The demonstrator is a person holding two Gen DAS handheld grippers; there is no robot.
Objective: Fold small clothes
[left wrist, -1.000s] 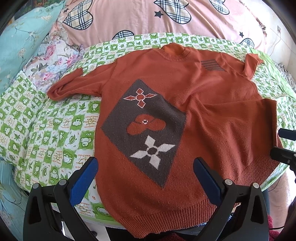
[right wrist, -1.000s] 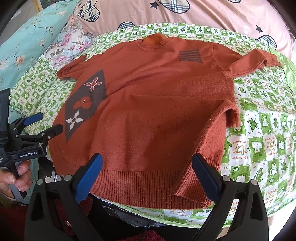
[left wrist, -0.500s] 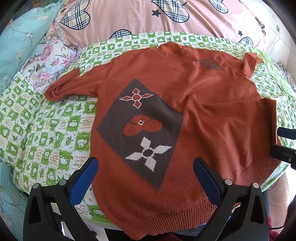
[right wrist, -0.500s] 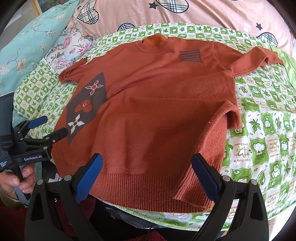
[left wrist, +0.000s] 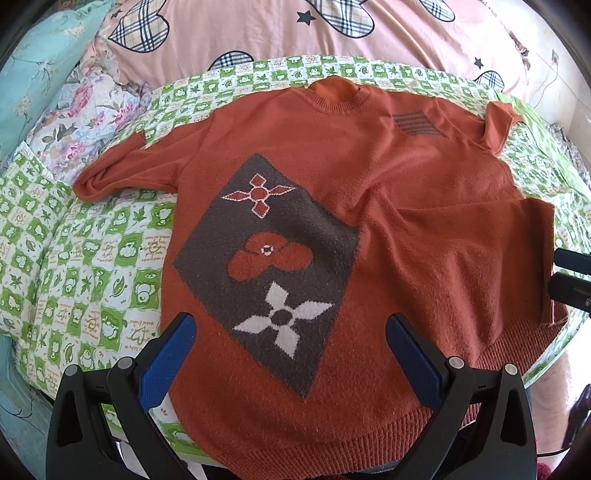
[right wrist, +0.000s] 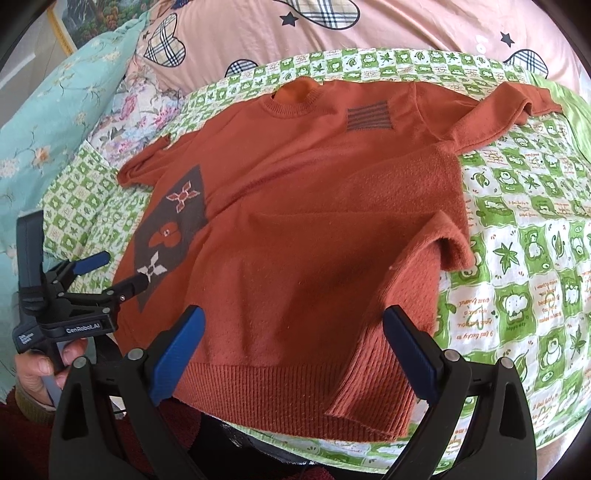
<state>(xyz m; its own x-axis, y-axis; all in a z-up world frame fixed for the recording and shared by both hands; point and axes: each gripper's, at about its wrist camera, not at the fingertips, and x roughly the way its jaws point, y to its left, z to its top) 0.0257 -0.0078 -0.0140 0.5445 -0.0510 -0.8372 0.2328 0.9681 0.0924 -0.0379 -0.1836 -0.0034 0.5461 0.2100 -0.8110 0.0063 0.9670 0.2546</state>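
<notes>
An orange knit sweater with a dark diamond patch lies face up on the green checked bed cover. Its right side is folded over toward the middle. My left gripper is open and empty just above the hem near the patch; it also shows in the right wrist view. My right gripper is open and empty above the ribbed hem; its tips show at the right edge of the left wrist view.
A pink quilt with plaid hearts lies behind the sweater. Teal and floral pillows lie at the left. The bed's near edge runs just below the hem. Bare cover lies right of the sweater.
Both grippers have moved forward and slightly lower toward the sweater's hem. The sweater has not moved and both grippers stay open.
</notes>
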